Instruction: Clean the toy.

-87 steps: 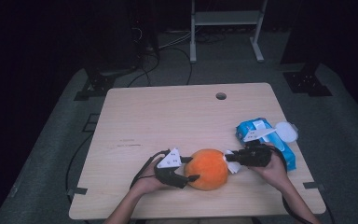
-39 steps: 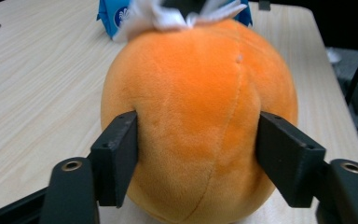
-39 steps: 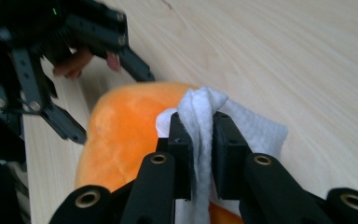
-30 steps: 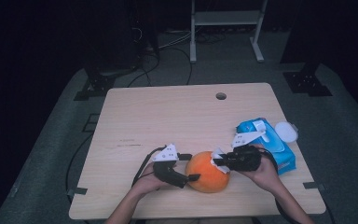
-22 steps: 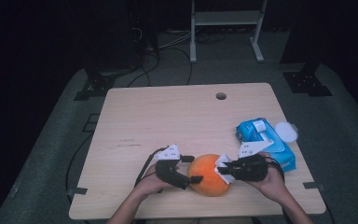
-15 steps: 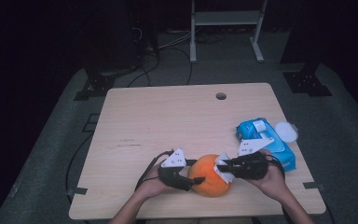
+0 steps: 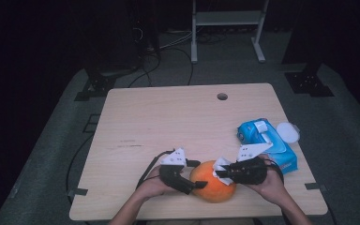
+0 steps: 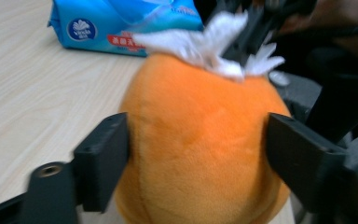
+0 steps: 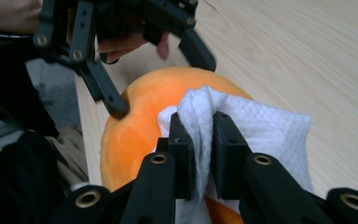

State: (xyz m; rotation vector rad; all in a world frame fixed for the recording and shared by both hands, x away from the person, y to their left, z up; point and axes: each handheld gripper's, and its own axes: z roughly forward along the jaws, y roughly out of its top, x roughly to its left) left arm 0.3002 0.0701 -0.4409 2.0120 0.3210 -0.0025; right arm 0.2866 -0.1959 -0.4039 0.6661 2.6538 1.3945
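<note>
An orange plush ball (image 7: 214, 188) lies near the table's front edge. My left gripper (image 7: 198, 174) reaches it from the left, one jaw on each side of it. Its jaws have just been opening a little, but the pads (image 8: 106, 161) still lie against the plush (image 8: 196, 140). My right gripper (image 7: 220, 172) comes from the right, shut on a crumpled white wipe (image 9: 261, 126) that rests on top of the ball (image 9: 140, 116). In the left gripper view the wipe (image 8: 205, 51) sits on the ball's far upper side.
A blue pack of wet wipes (image 7: 267, 140) lies at the right of the wooden table (image 7: 168, 122), with a round white lid (image 7: 288, 132) beside it. A cable hole (image 7: 222, 96) is at the back. The table's front edge runs just below the ball.
Since the earliest frame the right gripper has brought the wipe leftward from the ball's right side onto its top. The left gripper has stayed at the ball's left side.
</note>
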